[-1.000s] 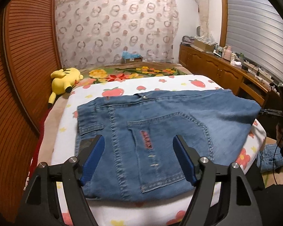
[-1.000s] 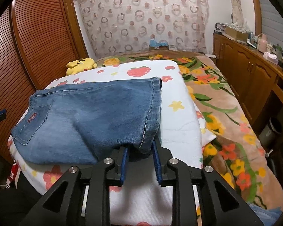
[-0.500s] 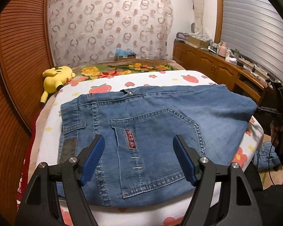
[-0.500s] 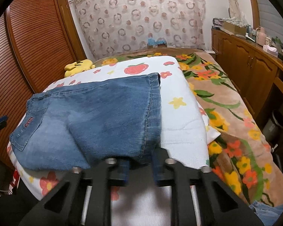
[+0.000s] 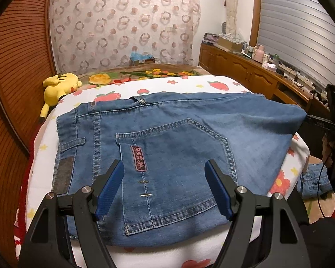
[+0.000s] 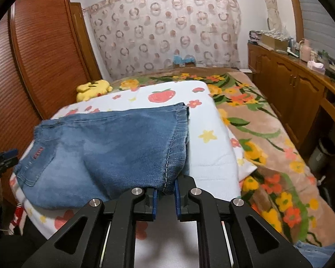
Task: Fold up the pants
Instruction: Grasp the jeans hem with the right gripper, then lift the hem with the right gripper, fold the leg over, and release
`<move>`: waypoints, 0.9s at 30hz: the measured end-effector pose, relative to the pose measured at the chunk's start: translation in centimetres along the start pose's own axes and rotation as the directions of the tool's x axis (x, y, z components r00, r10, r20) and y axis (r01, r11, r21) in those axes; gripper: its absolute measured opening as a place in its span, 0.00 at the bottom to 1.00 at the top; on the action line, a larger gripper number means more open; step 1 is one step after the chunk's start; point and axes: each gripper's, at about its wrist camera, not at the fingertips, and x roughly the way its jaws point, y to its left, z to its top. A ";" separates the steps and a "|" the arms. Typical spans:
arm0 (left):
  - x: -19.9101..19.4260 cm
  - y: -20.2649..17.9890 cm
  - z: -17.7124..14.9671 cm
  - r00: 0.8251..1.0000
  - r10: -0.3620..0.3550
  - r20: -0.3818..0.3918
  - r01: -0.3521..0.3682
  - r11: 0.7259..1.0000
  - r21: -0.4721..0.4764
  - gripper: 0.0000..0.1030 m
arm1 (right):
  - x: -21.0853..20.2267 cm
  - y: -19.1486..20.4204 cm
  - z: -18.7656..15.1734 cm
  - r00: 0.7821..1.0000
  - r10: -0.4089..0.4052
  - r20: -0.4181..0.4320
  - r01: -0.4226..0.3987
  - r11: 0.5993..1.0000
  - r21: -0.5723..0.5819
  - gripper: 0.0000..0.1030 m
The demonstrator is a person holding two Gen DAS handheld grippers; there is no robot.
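Blue denim pants (image 5: 167,147) lie folded on the bed's white strawberry-print cover (image 5: 185,84), back pocket up. My left gripper (image 5: 165,174) is open and empty, hovering above the pocket near the bed's front edge. In the right wrist view the pants (image 6: 114,147) lie across the cover, and my right gripper (image 6: 165,195) is shut on the near corner of the leg hem. The right gripper also shows at the far right of the left wrist view (image 5: 312,118), pinching the fabric corner.
A yellow plush toy (image 5: 58,87) lies at the bed's back left. A wooden wardrobe (image 5: 13,71) runs along the left, a wooden cabinet (image 6: 297,89) along the right. A floral blanket (image 6: 268,138) covers the bed's right side. More denim (image 5: 315,183) lies on the floor.
The left gripper has drifted left and risen slightly, staying open. The right gripper keeps its hold on the hem corner and has pulled it slightly back.
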 end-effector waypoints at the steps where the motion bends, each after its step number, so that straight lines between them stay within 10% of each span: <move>1: 0.0 0.0 0.0 1.000 0.000 0.000 0.000 1.000 0.000 0.73 | -0.1 0.1 0.0 1.000 -0.006 -0.001 0.006 1.000 -0.011 0.17; 13: 0.0 0.0 -0.1 1.000 -0.001 0.000 0.001 1.000 -0.001 0.73 | -1.2 1.4 0.6 0.999 -0.026 0.036 0.030 0.992 -0.119 0.26; 15: 0.0 -0.1 -0.1 1.000 0.000 -0.001 0.000 1.000 -0.002 0.73 | -1.3 1.6 0.6 0.999 -0.006 0.045 0.011 0.992 -0.127 0.10; 27: -1.1 0.7 -0.6 1.000 0.011 0.018 -0.011 1.000 -0.030 0.73 | 0.8 5.2 3.8 0.979 0.179 0.095 -0.162 0.974 -0.160 0.06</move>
